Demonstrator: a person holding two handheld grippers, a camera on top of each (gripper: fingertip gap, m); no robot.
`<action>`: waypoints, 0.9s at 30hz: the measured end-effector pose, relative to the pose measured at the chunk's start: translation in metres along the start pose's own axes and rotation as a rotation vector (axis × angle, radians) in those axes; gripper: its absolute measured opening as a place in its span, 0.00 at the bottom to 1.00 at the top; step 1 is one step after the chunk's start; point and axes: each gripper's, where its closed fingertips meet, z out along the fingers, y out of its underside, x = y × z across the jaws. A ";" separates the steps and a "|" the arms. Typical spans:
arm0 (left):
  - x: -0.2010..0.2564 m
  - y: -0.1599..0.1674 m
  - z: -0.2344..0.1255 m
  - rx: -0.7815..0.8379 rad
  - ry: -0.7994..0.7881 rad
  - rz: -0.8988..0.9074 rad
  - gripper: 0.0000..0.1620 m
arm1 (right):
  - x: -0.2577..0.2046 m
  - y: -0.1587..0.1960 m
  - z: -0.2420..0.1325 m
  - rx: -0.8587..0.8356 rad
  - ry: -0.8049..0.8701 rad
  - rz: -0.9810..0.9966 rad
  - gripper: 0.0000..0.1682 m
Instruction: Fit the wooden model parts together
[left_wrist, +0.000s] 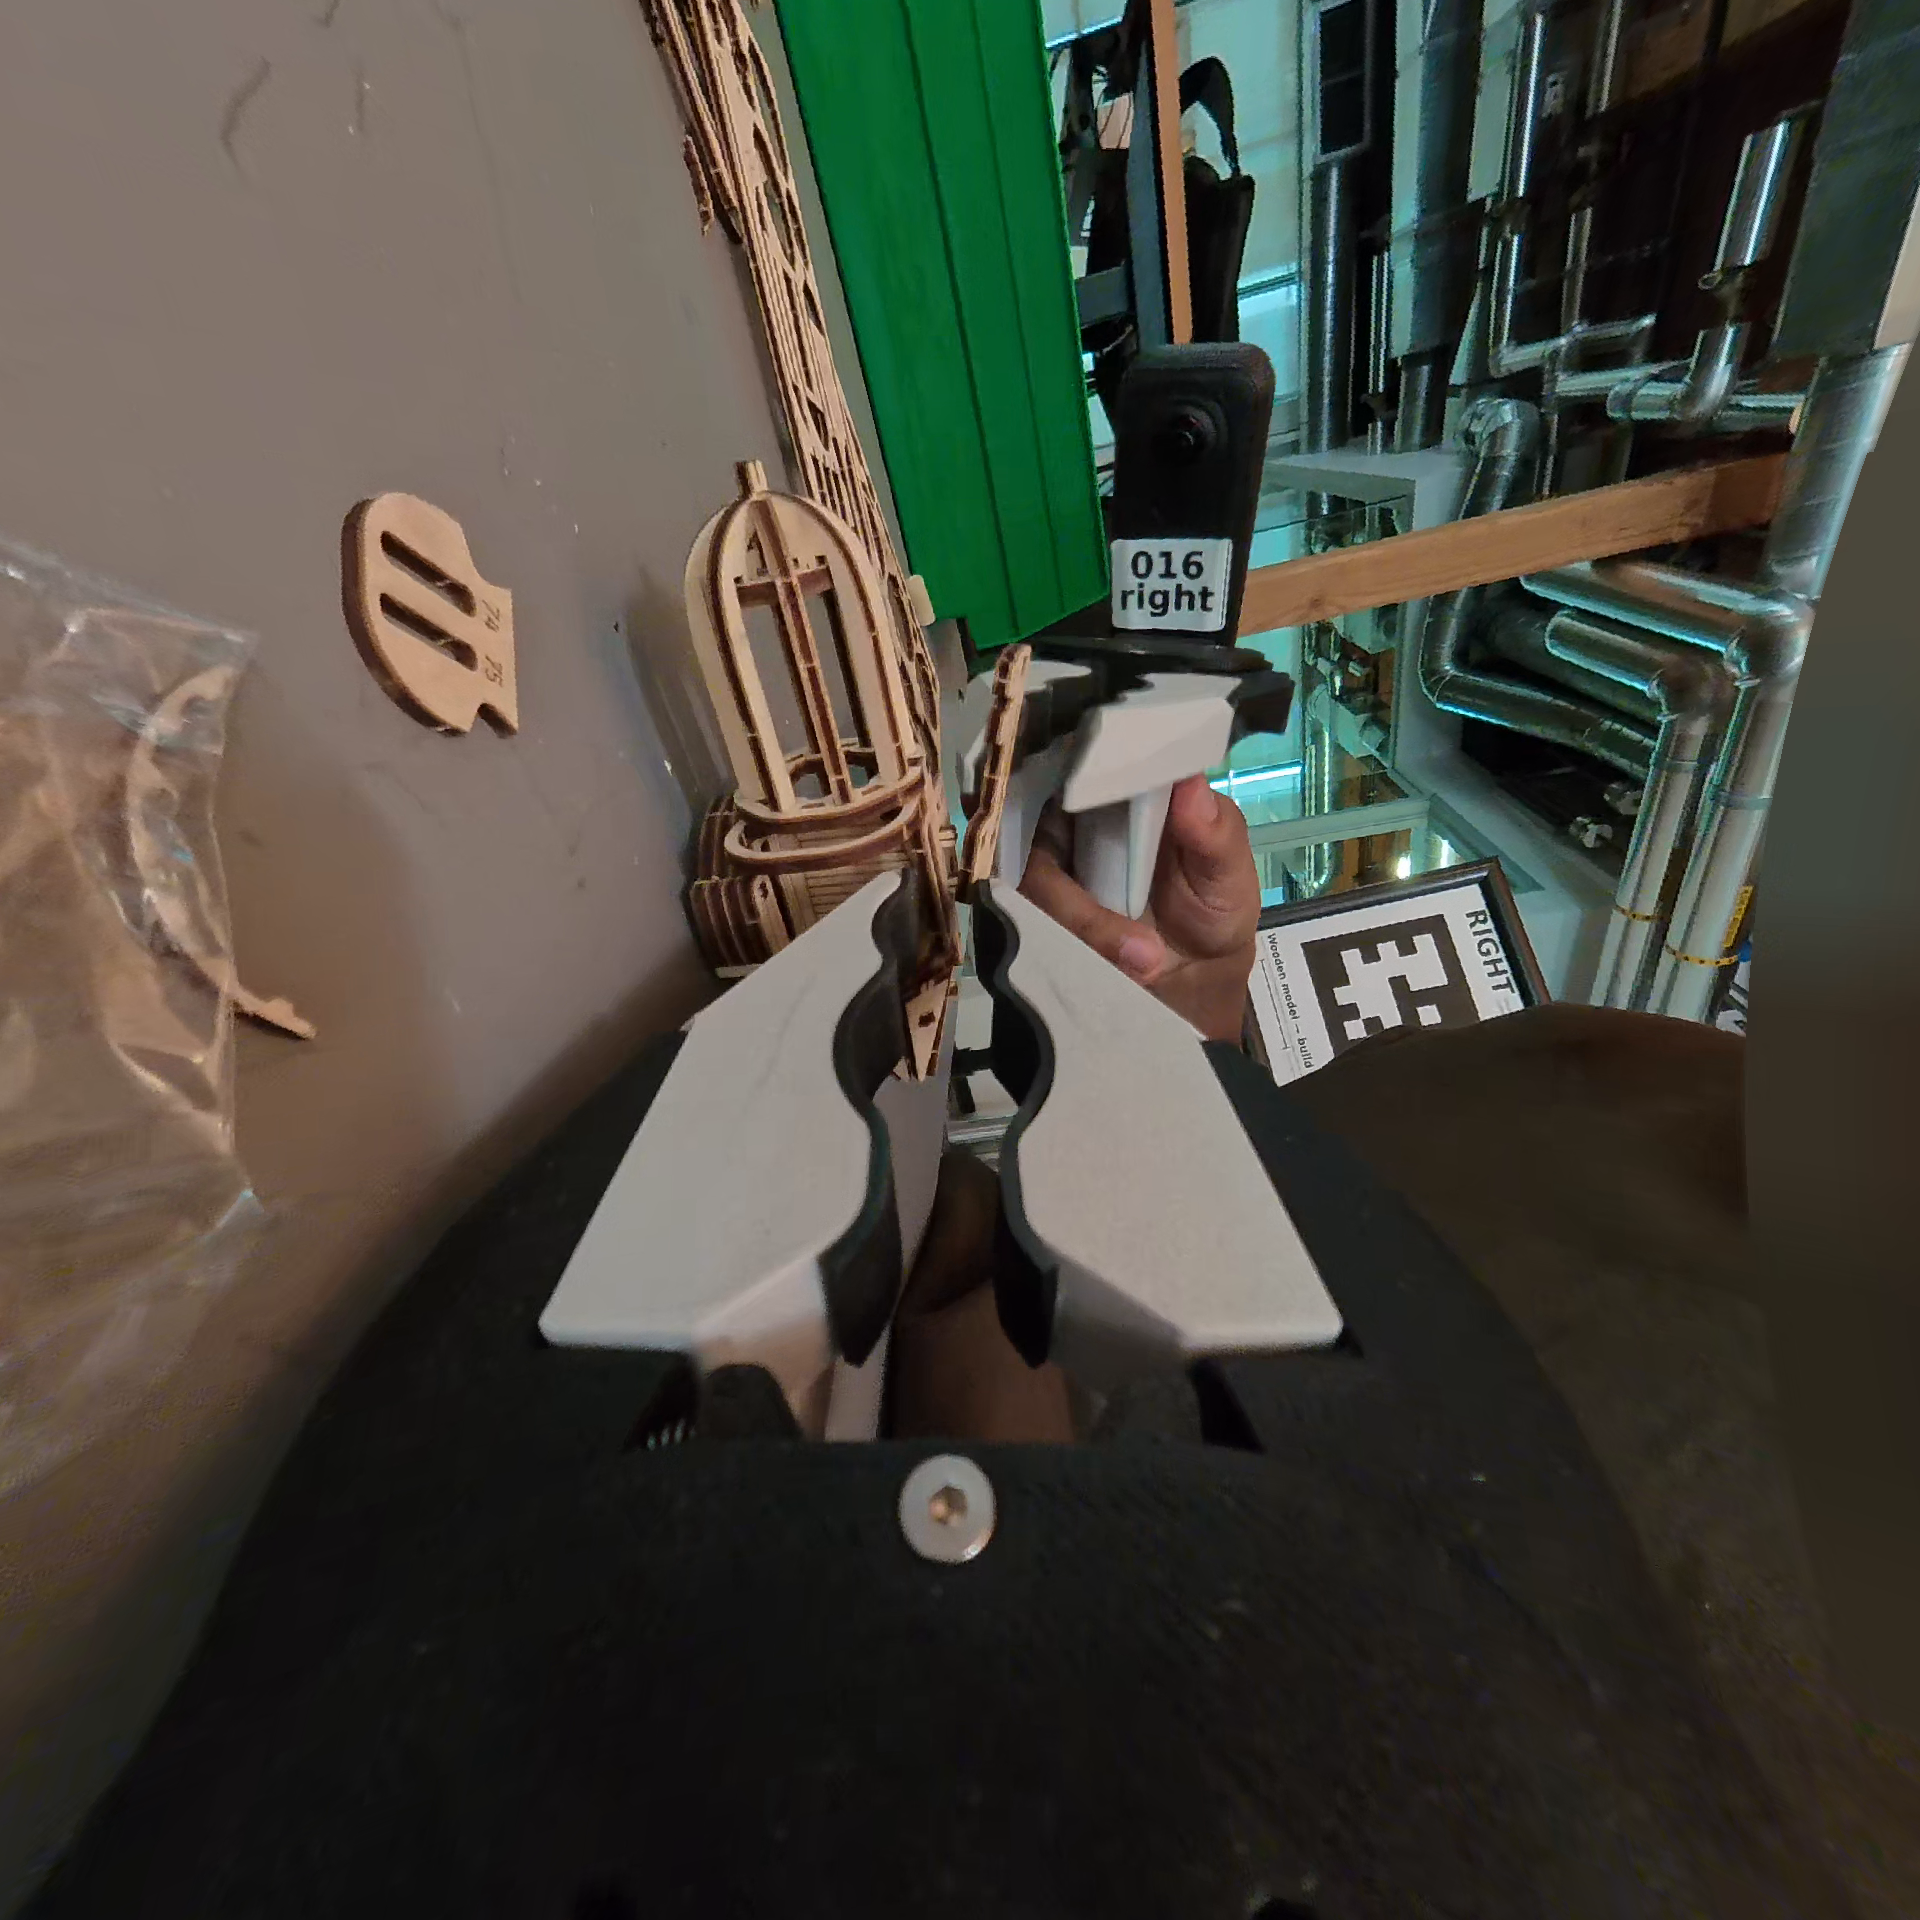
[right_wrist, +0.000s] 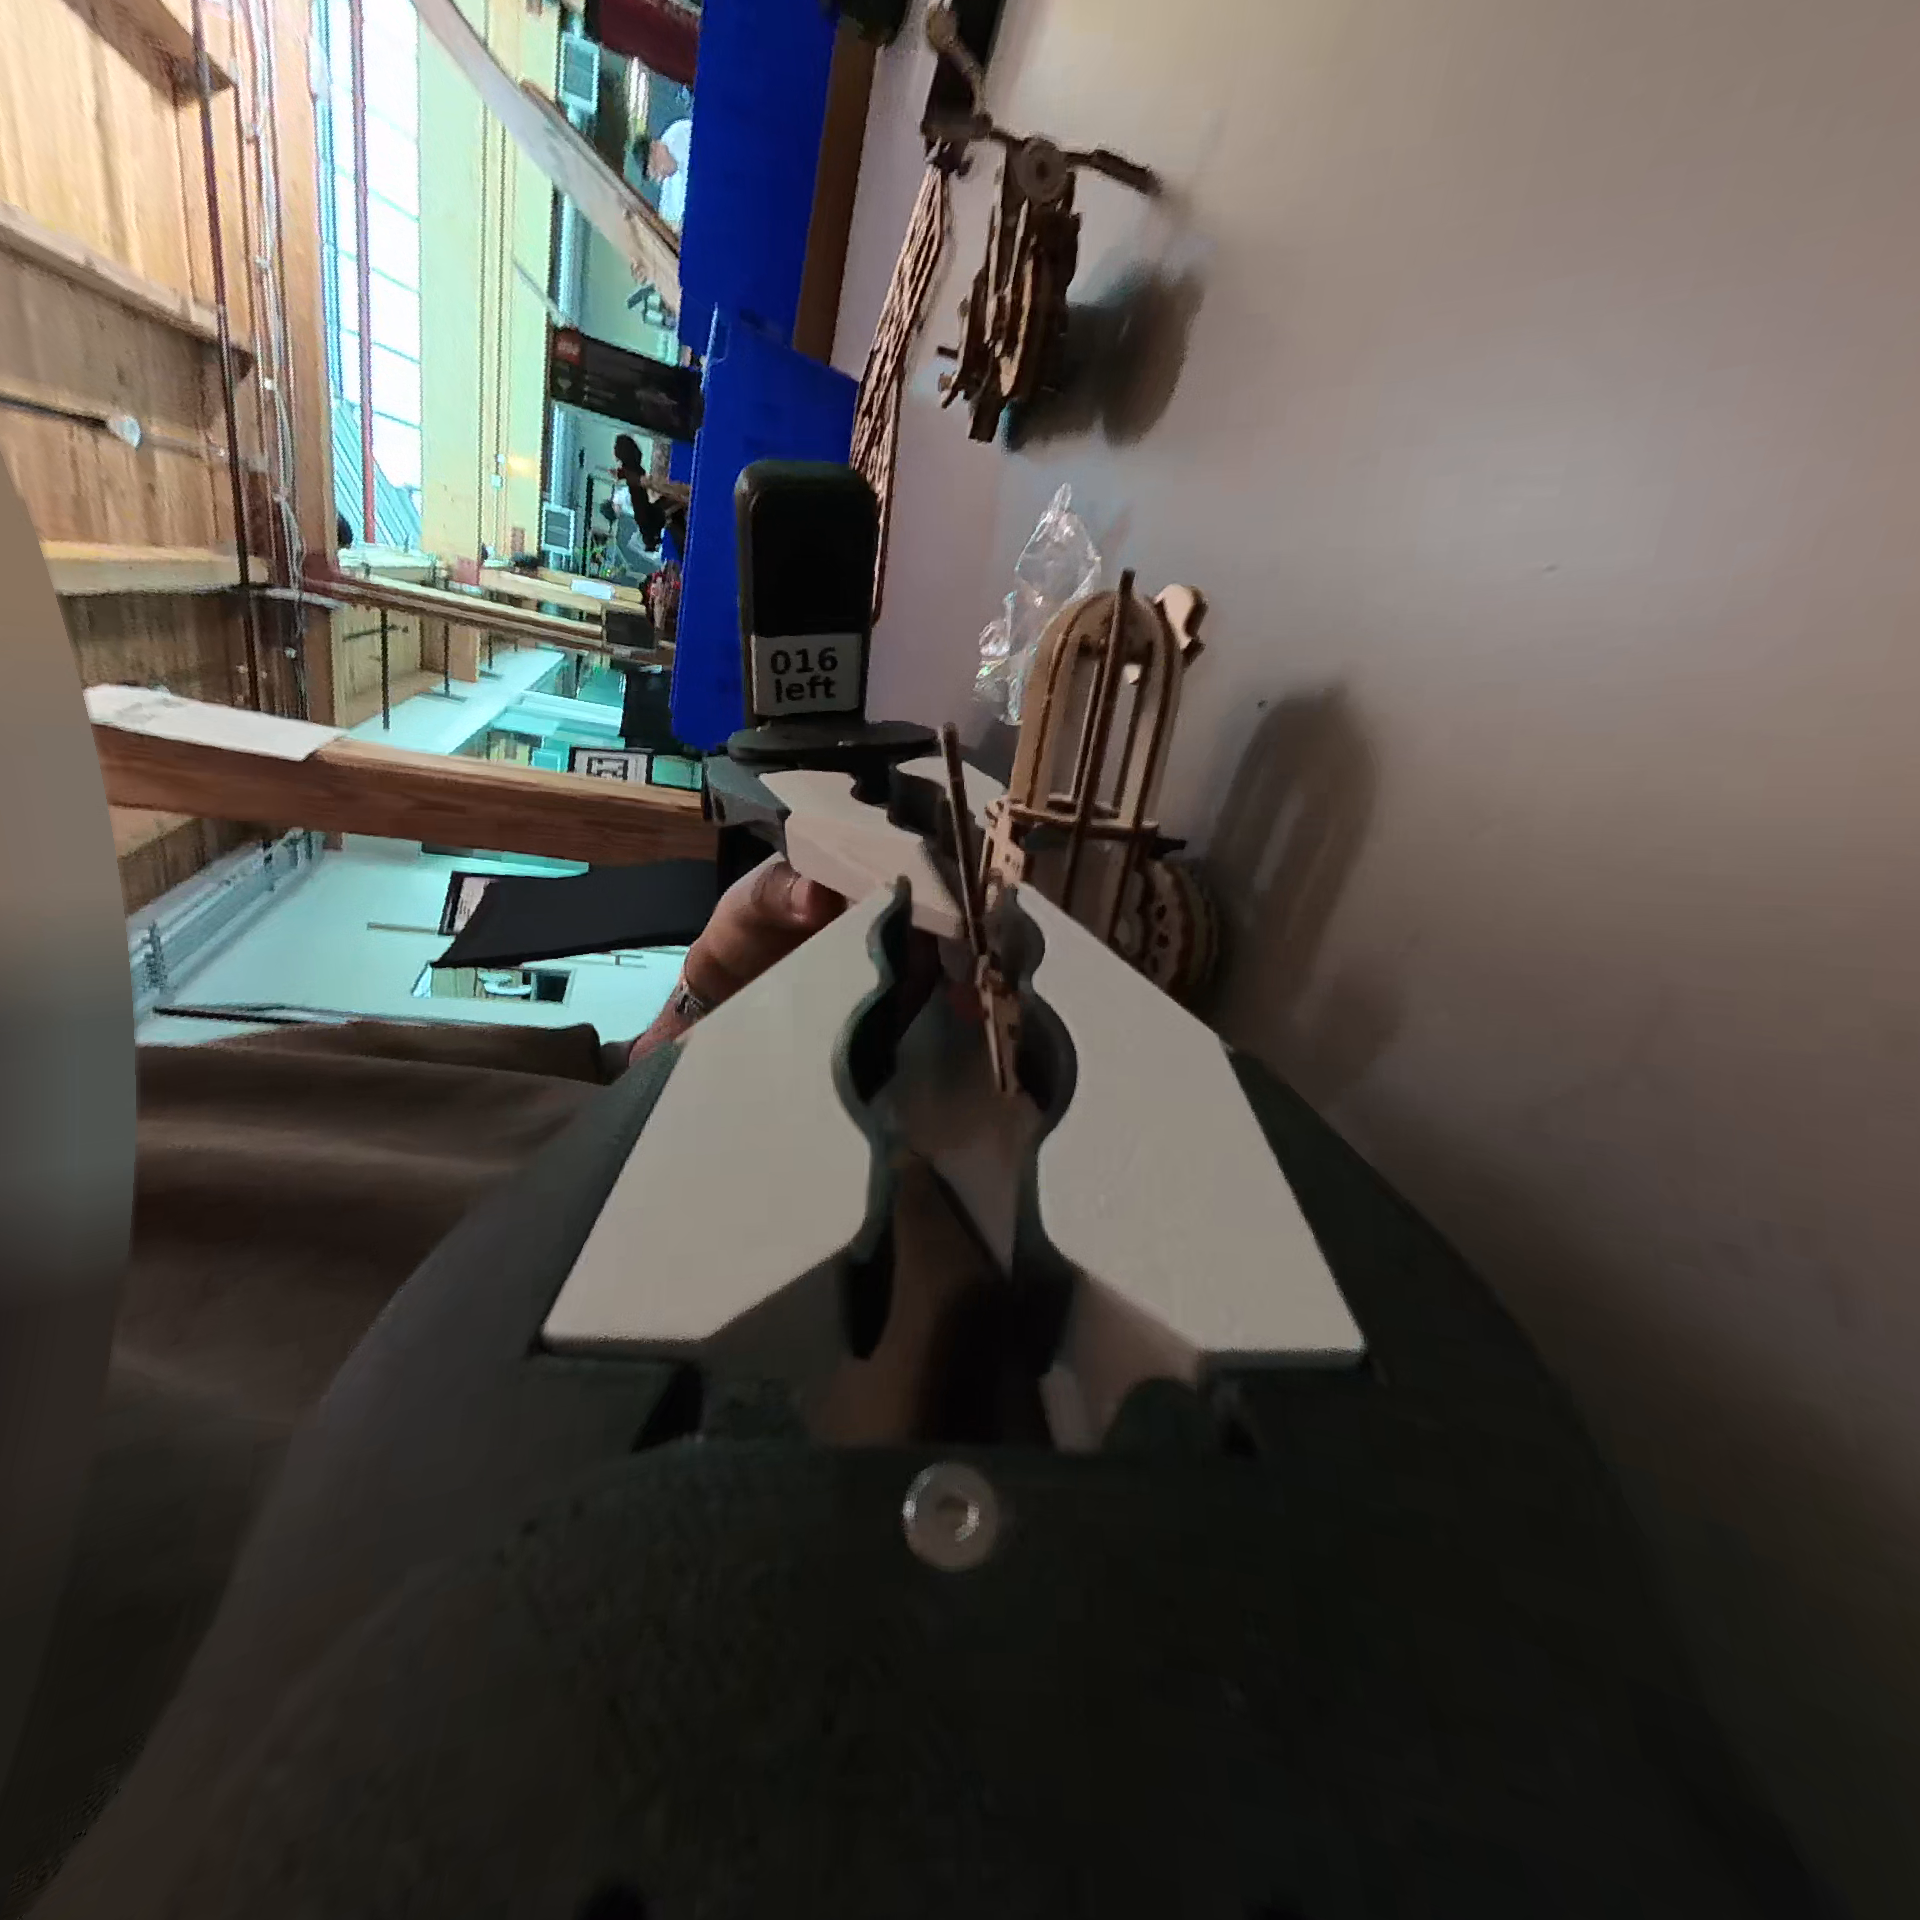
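My left gripper (left_wrist: 945, 888) is shut on a small wooden part (left_wrist: 928, 992) that sits against its left pad. My right gripper (right_wrist: 961, 899) is shut on a thin flat wooden part (right_wrist: 994, 1003), seen edge-on. The two grippers face each other tip to tip above the grey table (left_wrist: 312, 312). The right gripper (left_wrist: 1039, 727) and its flat part (left_wrist: 1000, 769) show ahead in the left wrist view, the part's lower end at my left fingertips. The left gripper (right_wrist: 883, 800) shows ahead in the right wrist view. The domed wooden model (left_wrist: 810, 727) stands on the table just beyond.
A loose slotted wooden piece (left_wrist: 431, 613), a clear plastic bag (left_wrist: 104, 883) and a cut-out wooden sheet (left_wrist: 769, 260) lie on the table. A green box (left_wrist: 935, 260) stands behind. The right wrist view shows a blue box (right_wrist: 748, 416) and another wooden model (right_wrist: 1008, 301). My left and right fingertips are right by each other.
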 end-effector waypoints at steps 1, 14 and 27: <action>0.000 0.000 0.000 0.000 0.001 0.005 0.06 | -0.002 0.003 0.001 -0.014 -0.010 -0.013 0.11; 0.006 0.011 0.003 -0.054 0.010 0.079 0.06 | 0.003 0.018 0.005 -0.080 -0.044 -0.117 0.04; 0.005 0.011 0.005 -0.064 0.000 0.100 0.08 | 0.004 0.019 0.005 -0.086 -0.049 -0.142 0.04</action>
